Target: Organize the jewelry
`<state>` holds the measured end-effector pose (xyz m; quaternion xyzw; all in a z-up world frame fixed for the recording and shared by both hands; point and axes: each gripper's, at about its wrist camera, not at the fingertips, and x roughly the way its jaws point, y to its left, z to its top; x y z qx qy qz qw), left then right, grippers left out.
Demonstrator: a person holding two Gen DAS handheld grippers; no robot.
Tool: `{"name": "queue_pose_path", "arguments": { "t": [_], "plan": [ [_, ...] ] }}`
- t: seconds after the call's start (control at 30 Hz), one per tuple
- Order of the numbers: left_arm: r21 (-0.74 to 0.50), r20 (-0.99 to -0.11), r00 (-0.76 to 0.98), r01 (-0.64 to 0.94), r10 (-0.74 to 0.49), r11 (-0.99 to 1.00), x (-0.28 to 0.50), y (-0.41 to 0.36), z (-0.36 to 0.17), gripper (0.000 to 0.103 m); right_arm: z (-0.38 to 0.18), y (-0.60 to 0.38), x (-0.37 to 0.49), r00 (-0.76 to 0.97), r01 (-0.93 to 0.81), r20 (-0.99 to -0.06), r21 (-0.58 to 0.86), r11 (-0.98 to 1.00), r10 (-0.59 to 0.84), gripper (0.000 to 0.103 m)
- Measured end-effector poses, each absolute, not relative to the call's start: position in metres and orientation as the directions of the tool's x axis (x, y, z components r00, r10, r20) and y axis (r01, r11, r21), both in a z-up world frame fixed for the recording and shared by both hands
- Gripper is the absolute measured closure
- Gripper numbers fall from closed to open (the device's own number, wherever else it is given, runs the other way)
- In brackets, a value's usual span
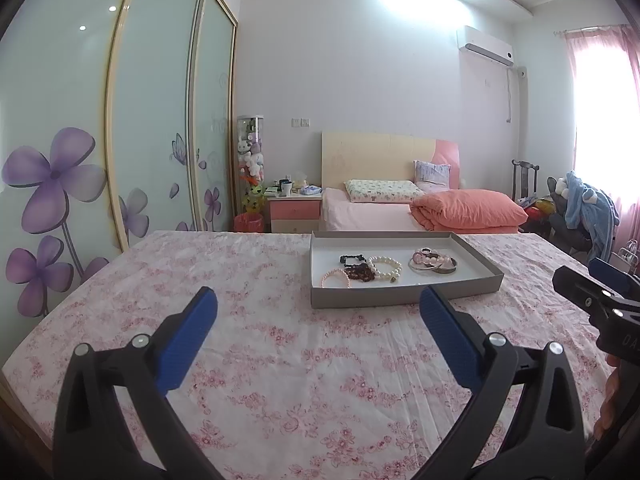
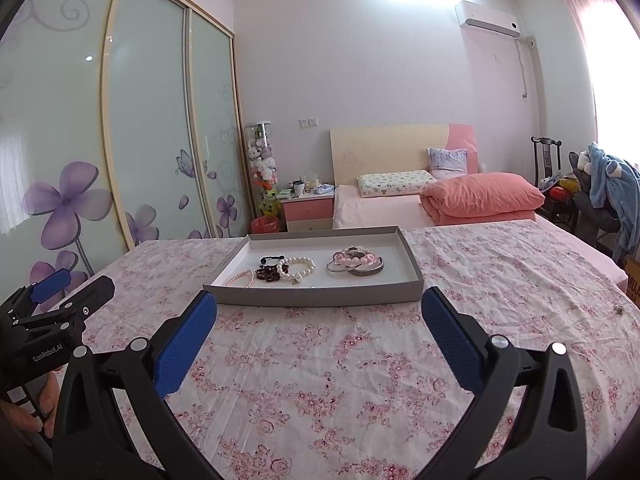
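A shallow grey tray sits on the floral cloth ahead of both grippers. In it lie a pink bead bracelet, a dark red bead bracelet, a black bracelet, a white pearl bracelet, and a pile of silver bangles with pink beads. My left gripper is open and empty, short of the tray. My right gripper is open and empty, just before the tray's near wall.
The table wears a pink floral cloth. A small metal piece lies on the cloth at the far right. A bed, a nightstand and a wardrobe stand behind.
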<state>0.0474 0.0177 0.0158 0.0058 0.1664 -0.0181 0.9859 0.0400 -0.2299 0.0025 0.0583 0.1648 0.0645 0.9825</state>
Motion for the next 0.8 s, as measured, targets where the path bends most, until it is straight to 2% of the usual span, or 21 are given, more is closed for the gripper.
{"name": "queue_pose_path", "arguments": {
  "t": [0.8],
  "plan": [
    [0.019, -0.339, 0.94, 0.032, -0.024, 0.999, 0.0522, 0.0153, 0.0117, 0.004, 0.0002, -0.2324, 0.0423, 0.934, -0.104, -0.324, 0.147, 0.984, 0.147, 0.002]
  ]
}}
